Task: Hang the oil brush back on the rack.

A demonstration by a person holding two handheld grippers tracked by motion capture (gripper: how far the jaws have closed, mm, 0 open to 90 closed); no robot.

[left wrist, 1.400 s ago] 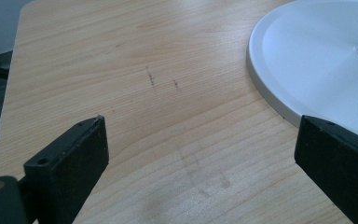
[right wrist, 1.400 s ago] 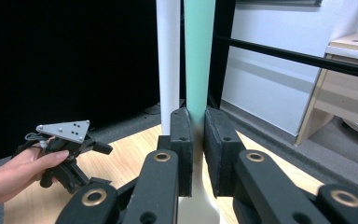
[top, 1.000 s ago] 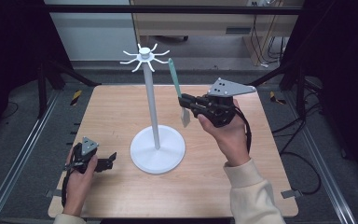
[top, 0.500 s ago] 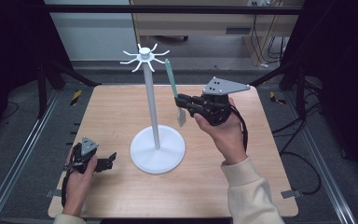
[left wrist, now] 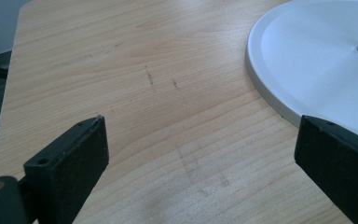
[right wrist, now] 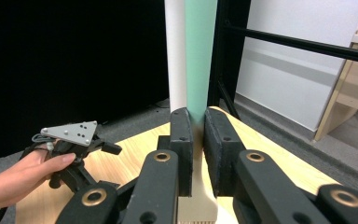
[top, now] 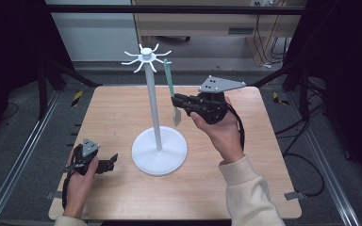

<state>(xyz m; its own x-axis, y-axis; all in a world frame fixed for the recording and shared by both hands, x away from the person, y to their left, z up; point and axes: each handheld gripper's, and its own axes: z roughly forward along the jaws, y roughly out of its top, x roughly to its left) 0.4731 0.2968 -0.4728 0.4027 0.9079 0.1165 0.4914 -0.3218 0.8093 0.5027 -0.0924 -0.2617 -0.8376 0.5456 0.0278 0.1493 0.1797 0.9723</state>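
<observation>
Up near the stand's top, the right gripper (top: pixel 175 100) is carrying the green-handled utensil (top: pixel 169 80) closer to the white stand (top: pixel 153 108) vs 1 s ago: it's shifting left and a bit higher, w/ the handle tip now just beside the hooks (top: pixel 146 57) at the crown. Judging by that, the utensil is prob. being lined up to hang on a hook; not yet hung. Jaws are clamping the utensil mid-length, green handle up, pale toothed end down, as the right gripper view confirms (right wrist: pixel 196 121). Right forearm is reaching in from bottom, wrist cocked, gripper held well above the table (top: pixel 264 155). Left gripper (top: pixel 109 162) is resting low on the table by the stand's base (left wrist: pixel 317 65), unchanged, jaws spread wide w/ nothing between.
</observation>
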